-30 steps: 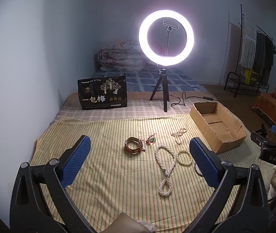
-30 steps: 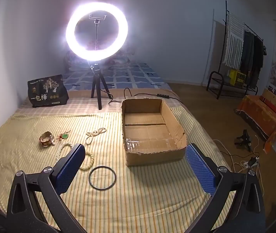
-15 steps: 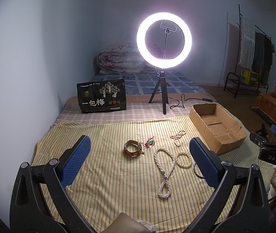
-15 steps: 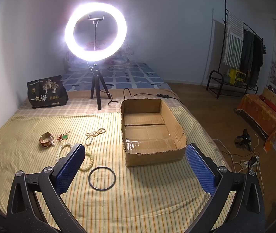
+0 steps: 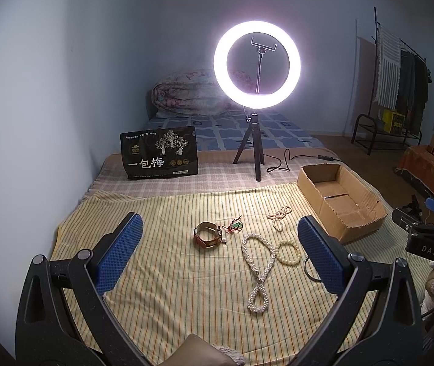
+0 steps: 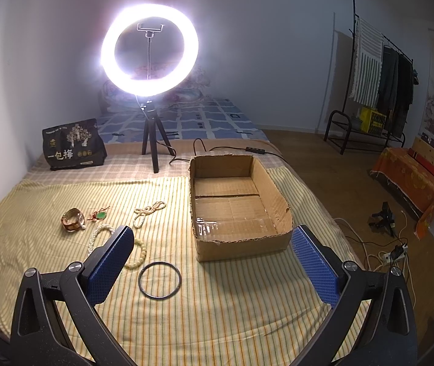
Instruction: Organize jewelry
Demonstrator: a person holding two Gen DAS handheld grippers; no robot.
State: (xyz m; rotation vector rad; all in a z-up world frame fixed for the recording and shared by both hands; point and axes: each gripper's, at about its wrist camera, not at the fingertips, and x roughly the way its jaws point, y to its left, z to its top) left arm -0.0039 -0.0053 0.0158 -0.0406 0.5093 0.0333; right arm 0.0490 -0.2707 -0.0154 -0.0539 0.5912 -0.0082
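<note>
long pearl necklace [image 5: 258, 270] lies twisted in a figure eight on the striped yellow bedspread [image 5: 168, 274], long axis running near-to-far in the left wrist view, far loop wider, near loop small. just right of its far loop, a cream bead bracelet [image 5: 289, 252], touching or nearly so. left of it a brown leather watch [image 5: 207, 235] coiled on its side, then a small green pendant on red cord [image 5: 236, 225], then a smaller pearl strand [image 5: 279, 216] angled toward the cardboard box [image 6: 238, 207]. box is open, nothing in it, long axis pointing away toward the ring light [image 6: 150, 51]. dark metal bangle [image 6: 159, 279] flat on the spread, near the box's front left corner, apart from it. left gripper [image 5: 217, 262] held level above the spread, jaws wide apart, gripping nothing. right gripper [image 6: 211, 259] likewise level, spread wide, nothing between pads, bangle and box front between its fingers in view.
</note>
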